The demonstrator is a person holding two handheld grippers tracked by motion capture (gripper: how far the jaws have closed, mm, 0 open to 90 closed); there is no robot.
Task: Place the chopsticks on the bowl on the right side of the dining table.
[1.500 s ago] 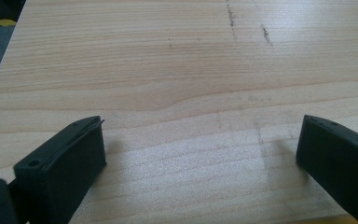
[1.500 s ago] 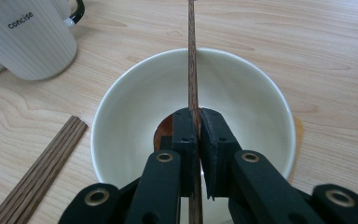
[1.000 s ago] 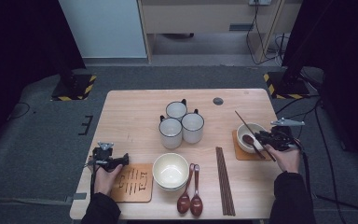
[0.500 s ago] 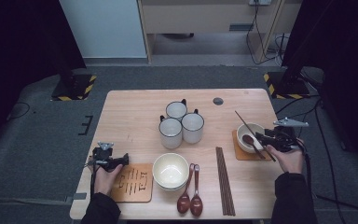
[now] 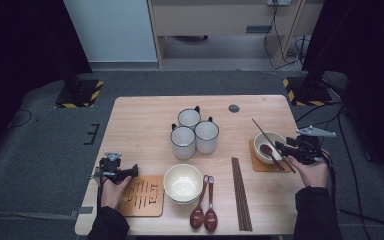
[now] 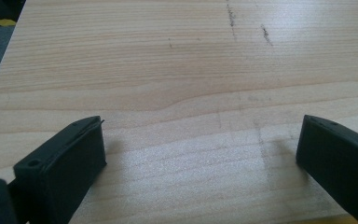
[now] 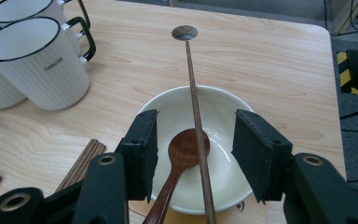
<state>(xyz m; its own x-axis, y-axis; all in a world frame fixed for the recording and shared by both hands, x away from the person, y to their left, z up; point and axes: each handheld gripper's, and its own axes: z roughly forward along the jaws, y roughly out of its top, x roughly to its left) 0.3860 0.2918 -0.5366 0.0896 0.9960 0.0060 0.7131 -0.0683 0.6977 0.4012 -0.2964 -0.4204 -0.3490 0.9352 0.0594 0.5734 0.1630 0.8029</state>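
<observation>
A small white bowl (image 7: 223, 100) sits on a wooden coaster (image 5: 257, 162) at the table's right. A brown wooden spoon (image 7: 186, 147) and a single long chopstick (image 7: 193, 84) lie in it and lean over its near rim. My right gripper (image 7: 195, 121) hovers just above that rim. Its jaws have just been opening, and they now stand apart on either side of the spoon and chopstick without touching them. In the high view this right gripper (image 5: 282, 147) points left at the bowl (image 5: 267, 141). My left gripper (image 6: 200, 140) rests open over bare wood at the front left (image 5: 132, 170).
Three white mugs (image 5: 195, 132) stand mid-table. A larger white bowl (image 5: 182, 182), two brown spoons (image 5: 204, 215) and a bundle of chopsticks (image 5: 241, 192) lie along the front. A slatted wooden coaster (image 5: 142, 195) is beside the left hand. A round hole (image 5: 234, 108) marks the tabletop at the back.
The right gripper has risen slightly above the small bowl and its jaws have spread apart. The left gripper has stayed put.
</observation>
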